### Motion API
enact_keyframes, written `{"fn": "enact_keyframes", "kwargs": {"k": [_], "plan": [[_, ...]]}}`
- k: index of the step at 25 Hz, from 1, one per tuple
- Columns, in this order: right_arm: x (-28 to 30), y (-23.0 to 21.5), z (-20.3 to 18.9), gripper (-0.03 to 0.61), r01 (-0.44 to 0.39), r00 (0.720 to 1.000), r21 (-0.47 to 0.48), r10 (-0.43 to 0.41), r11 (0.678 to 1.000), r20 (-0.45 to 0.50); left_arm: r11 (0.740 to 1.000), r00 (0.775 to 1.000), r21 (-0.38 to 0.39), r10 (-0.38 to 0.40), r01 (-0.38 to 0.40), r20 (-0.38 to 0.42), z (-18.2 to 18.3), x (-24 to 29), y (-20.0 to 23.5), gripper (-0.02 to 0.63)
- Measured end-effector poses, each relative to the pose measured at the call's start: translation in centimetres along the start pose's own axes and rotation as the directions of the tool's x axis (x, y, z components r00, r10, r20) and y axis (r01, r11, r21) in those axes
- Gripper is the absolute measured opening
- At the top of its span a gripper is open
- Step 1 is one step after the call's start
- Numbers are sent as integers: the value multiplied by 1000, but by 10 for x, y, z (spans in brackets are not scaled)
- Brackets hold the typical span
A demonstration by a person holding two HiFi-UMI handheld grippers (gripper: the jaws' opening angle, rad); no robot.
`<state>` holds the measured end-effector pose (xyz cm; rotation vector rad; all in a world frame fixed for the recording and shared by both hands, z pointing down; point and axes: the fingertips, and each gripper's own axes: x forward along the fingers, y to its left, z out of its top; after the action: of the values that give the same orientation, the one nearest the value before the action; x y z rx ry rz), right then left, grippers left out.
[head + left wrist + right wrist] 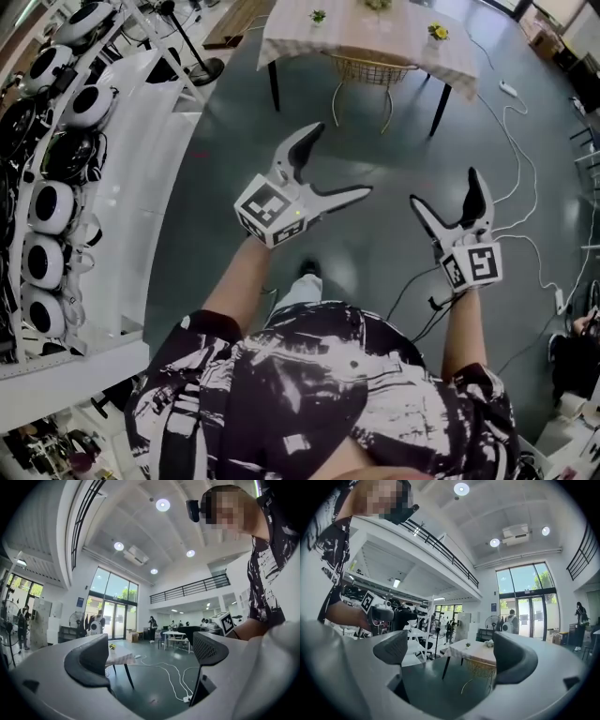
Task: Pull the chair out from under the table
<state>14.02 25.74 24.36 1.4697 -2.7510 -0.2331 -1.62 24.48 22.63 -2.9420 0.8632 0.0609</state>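
With fingers spread apart and empty, the left gripper [339, 161] and right gripper [444, 187] are hovering well short of the wire chair [373, 70] sitting tucked under the far counter [281, 37], where a crooked pull risks jolting it and toppling the flower pots [437, 33].

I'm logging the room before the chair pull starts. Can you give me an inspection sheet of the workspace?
Surface: smooth dark grey floor.
Job's things: wire chair tucked under the cloth-covered table, some way ahead of the person.
Clutter: small flower pots on the table.
Grippers: left claw and right claw both open and empty, held in the air, short of the chair.
Cables: white cables trail over the floor at right, by a power strip.
Surroundings: white rack of round devices at left.
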Motion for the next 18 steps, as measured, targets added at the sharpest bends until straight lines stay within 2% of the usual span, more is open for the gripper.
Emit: {"fn": "enact_keyframes", "kwargs": {"k": [9,13,18], "plan": [[124,3,-3,569,39,999,-14,-40,999,-15,998,998,6,-65,65,-17,-12,2,122,534],[155,1,-7,569,53,998,-13,-54,998,-22,997,996,9,-83,83,-11,-15,11,155,534],[175,-14,-16,569,66,997,-16,-66,998,-32,995,995,-7,-97,97,-8,-24,27,177,534]]}}
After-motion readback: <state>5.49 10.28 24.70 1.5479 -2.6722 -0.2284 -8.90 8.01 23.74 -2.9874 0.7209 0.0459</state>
